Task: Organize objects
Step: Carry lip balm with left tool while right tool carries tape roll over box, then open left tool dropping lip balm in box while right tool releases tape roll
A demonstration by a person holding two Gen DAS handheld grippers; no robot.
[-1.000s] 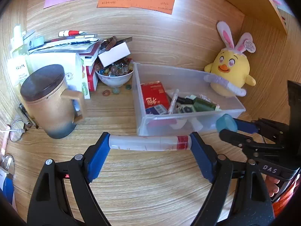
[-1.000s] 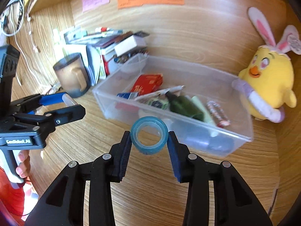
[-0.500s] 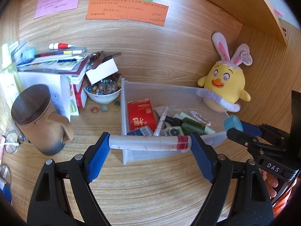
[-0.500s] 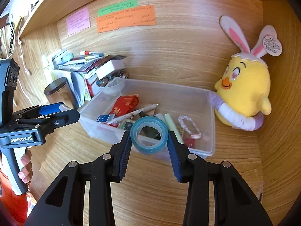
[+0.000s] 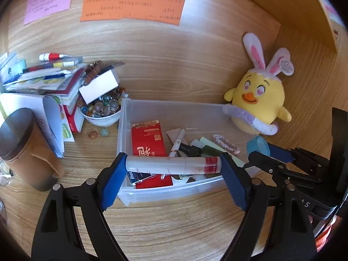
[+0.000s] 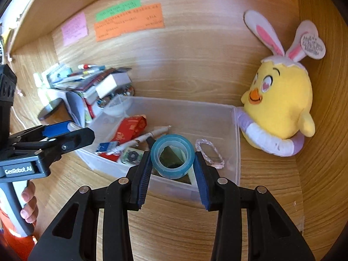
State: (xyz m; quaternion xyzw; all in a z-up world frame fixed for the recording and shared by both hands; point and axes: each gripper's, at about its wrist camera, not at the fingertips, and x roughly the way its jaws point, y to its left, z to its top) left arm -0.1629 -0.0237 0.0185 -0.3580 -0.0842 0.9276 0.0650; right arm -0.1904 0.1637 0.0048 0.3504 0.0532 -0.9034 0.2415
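Blue pads carry two items over the bin, ready to drop.
Left gripper (image 5: pixel 174 167) clamps a white tube (image 5: pixel 173 164) end to end above the clear plastic bin (image 5: pixel 174 108); right gripper (image 6: pixel 172 163) pinches a blue tape roll (image 6: pixel 172 155) over its near wall. Next: lower and release inside. Since a second ago, both have advanced from short of the bin to over it.

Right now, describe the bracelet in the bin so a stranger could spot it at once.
Start at the yellow chick in the desk's right corner; the clear bin touches its left side. On the bin floor near that end lies the bracelet, right of the blue tape held in the right tongs. It is the only thin pink twisted loop there.
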